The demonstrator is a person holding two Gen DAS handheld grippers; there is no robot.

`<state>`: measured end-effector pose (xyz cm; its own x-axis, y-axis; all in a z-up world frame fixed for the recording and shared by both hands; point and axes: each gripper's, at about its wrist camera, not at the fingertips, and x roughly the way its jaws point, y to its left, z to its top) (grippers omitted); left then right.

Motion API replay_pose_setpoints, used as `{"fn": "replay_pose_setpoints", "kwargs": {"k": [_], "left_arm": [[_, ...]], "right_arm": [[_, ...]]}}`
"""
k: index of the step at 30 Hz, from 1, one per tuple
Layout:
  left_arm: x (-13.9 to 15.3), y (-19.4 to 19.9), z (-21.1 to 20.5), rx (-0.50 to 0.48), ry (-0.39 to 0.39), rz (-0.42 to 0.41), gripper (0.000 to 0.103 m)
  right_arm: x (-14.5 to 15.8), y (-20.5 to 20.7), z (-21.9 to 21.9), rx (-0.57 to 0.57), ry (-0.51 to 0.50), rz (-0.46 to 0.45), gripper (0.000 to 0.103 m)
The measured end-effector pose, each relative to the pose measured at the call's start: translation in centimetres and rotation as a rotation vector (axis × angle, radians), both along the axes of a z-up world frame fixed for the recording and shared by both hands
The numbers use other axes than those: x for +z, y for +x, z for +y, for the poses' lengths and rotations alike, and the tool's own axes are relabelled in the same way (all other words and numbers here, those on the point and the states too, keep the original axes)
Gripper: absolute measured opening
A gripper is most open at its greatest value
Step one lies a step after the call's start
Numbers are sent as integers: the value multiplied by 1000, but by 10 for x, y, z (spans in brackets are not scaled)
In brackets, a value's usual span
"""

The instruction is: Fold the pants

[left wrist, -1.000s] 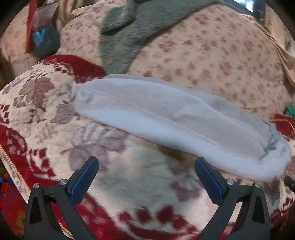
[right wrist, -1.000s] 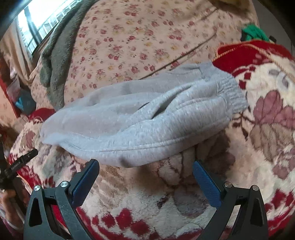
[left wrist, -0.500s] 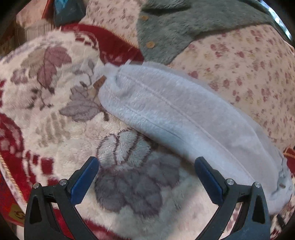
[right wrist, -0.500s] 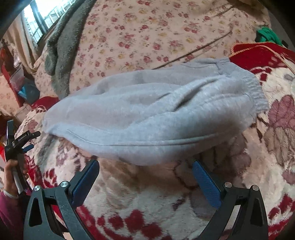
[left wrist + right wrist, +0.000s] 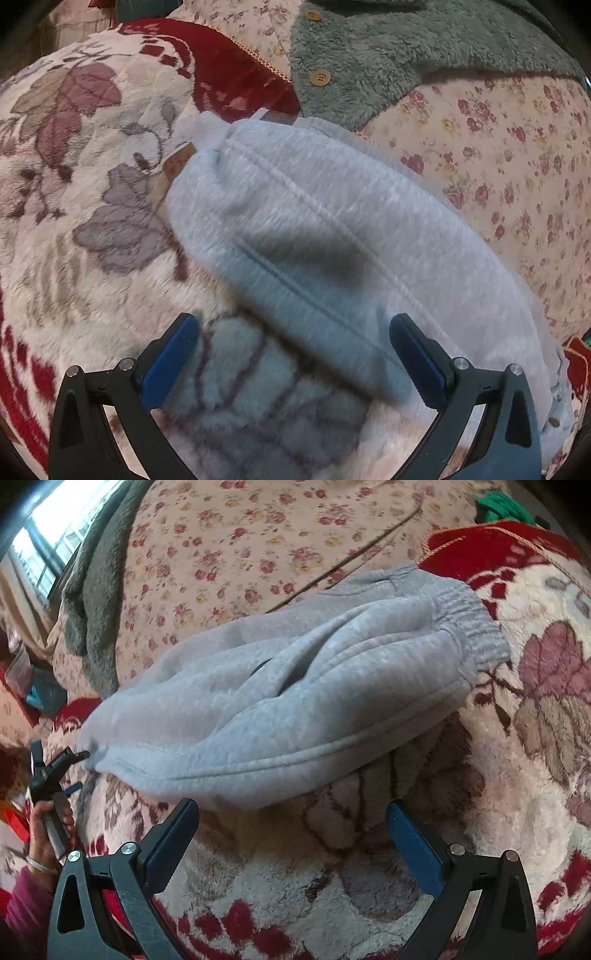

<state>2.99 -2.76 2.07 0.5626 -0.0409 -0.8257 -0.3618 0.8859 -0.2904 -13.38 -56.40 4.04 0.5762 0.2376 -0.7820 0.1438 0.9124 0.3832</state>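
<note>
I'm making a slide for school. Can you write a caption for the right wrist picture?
Open right tool hovers over a blanket near grey pants, not touching them.

Light source: daylight from the bright, blown-out window [image 5: 40, 546] at the right wrist view's upper left.
Brightness: even and soft; left wrist view dimmer.
Shadows: dark soft patch on the pale grey fleece pants [image 5: 332, 236]; shade under their near edge [image 5: 280, 716].
Blur: motion smear over the plush red and cream floral blanket [image 5: 258, 398] in the left view.
Distortion: strong fisheye bending, black corners.
</note>
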Motion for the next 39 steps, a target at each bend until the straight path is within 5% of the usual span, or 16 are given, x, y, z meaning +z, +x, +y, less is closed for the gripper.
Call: {"fn": "replay_pose_setpoints", "kwargs": {"k": [11, 14, 15, 16, 21, 25, 39], "left_arm": [[-4, 14, -8, -43, 27, -14, 99], [-2, 14, -10, -56, 45, -11, 72], [-1, 13, -10, -52, 62, -10, 61], [-1, 12, -9, -48, 77, -10, 56], [4, 5, 0, -33, 82, -19, 17], [8, -2, 7, -40, 60, -35, 12], [48, -58, 10, -85, 49, -85, 9]], "right_arm": [[-17, 21, -8, -91, 126, 0, 103], [-17, 27, -9, -103, 168, -48, 101], [-16, 29, -9, -97, 171, -66, 91], [-16, 33, -8, -89, 170, -74, 69], [-10, 35, -1, -33, 102, -83, 48], [2, 25, -2, -9, 107, -132, 37], [40, -3, -7, 55, 135, -190, 29]]}}
